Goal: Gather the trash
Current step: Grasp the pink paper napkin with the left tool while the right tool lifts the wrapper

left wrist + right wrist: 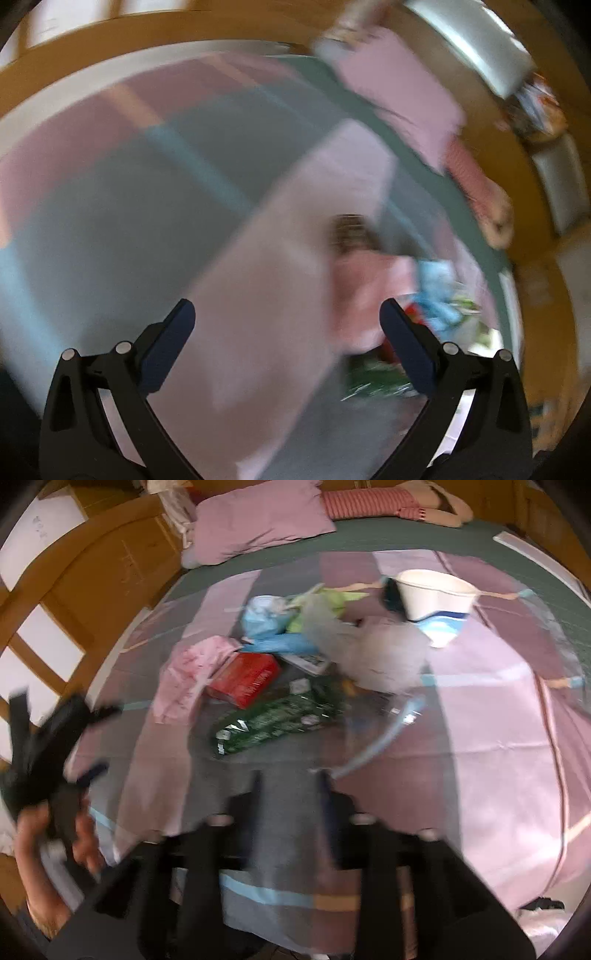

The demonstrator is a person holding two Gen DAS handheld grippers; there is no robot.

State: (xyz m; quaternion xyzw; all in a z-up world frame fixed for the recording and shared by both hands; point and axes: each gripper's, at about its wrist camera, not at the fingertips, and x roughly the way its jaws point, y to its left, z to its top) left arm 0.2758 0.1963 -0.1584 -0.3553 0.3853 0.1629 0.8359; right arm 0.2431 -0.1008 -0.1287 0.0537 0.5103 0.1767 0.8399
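On the bed: a patchwork bedspread of pink, grey and mauve panels with light blue strips (pixel 480 716) covers the mattress, and the trash lies heaped near its middle.
Trash pile: a flat red cardboard box (pixel 245 679), a crumpled green foil wrapper (pixel 273 720) just near of it, a pale pink plastic bag (pixel 192 672) to its left, a light blue plastic bag (pixel 266 620) on the far side, and a translucent grey plastic bag (pixel 373 653) to the right.
Far right of the pile: a white paper bowl with a blue band (pixel 436 598), tilted on the bedspread.
Far end: a mauve pillow (pixel 258 517) and a red-and-white striped bolster (pixel 369 502).
Left gripper (pixel 287 314): fingers wide apart, nothing between them; the view is heavily blurred, with the trash to its right.
Right gripper (pixel 290 779): blurred; fingers look slightly apart and empty, near of the pile and not touching it.
Left hand (pixel 55 834): grips the left gripper's black handle, at the near left.
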